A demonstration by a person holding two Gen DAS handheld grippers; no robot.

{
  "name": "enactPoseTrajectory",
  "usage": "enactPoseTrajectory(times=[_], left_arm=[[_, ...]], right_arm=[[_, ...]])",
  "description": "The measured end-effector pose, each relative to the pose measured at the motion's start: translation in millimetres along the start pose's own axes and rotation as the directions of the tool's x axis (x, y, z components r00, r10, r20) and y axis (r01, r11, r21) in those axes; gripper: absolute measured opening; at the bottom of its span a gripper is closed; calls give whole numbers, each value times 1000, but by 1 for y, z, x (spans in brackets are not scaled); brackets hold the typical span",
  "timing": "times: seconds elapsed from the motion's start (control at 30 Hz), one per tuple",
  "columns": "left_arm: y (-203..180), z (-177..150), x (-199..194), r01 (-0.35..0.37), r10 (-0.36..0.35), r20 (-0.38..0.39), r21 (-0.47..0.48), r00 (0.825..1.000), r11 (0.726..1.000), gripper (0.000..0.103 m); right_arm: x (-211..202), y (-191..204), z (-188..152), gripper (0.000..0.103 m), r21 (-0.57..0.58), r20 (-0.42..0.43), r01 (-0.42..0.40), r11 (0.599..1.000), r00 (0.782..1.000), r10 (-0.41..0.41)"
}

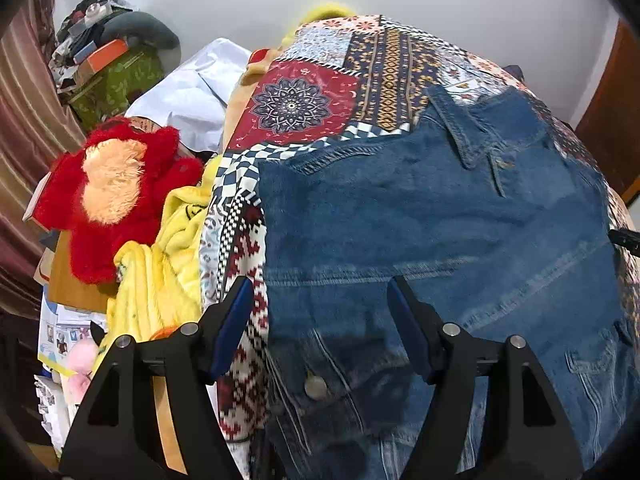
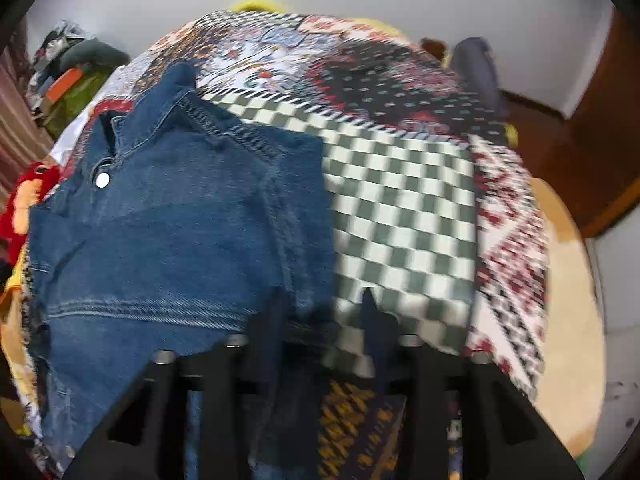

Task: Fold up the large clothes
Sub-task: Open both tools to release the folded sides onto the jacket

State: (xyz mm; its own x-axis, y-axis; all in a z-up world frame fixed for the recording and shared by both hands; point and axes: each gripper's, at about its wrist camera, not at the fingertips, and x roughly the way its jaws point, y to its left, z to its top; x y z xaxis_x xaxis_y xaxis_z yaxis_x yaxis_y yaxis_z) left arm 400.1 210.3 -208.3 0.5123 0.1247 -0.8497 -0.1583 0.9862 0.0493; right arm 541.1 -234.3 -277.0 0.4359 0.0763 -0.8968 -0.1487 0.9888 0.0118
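Only left view shows red plush toy (image 1: 116, 196), denim jacket (image 1: 420, 220) flat, both fingers spread, empty

Pale wall (image 1: 440, 8), striped curtain (image 1: 24, 128), wooden door (image 2: 600, 128).

A patchwork quilt (image 1: 304, 100) covers the bed ahead of the fingers. A denim jacket (image 1: 420, 216) lies spread flat on the quilt, reaching back between the fingers.
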Motion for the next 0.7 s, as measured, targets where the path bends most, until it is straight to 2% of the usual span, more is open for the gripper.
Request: enactPoseTrajectory(times=[0.07, 0.2, 0.33, 0.43, 0.53, 0.6, 0.7], left_arm=[[-4, -6, -11, 6, -6, 9, 14, 1000, 1000, 69], [-12, -18, -37, 21, -22, 49, 20, 999, 1000, 69], [-17, -30, -64, 46, -48, 90, 15, 995, 999, 73], [-19, -40, -87, 54, -56, 126, 17, 990, 998, 77], [-18, -53, -109, 68, -70, 147, 23, 987, 997, 85], [-18, -65, -123, 81, -86, 155, 34, 984, 996, 86], [-17, -83, -138, 88, -95, 157, 47, 983, 995, 95]], right_arm=[[-13, -4, -9, 62, -18, 5, 19, 1000, 1000, -19], [-49, -13, -26, 62, -30, 23, -28, 999, 999, 29], [-96, -18, -42, 63, -13, 77, -108, 994, 991, 109], [-136, -19, -57, 63, -11, 116, -180, 984, 977, 181], [-170, -14, -73, 71, -17, 147, -233, 972, 961, 233], [-188, -12, -86, 80, -22, 167, -249, 968, 954, 250], [-210, -10, -108, 81, -31, 173, -280, 959, 944, 282]])
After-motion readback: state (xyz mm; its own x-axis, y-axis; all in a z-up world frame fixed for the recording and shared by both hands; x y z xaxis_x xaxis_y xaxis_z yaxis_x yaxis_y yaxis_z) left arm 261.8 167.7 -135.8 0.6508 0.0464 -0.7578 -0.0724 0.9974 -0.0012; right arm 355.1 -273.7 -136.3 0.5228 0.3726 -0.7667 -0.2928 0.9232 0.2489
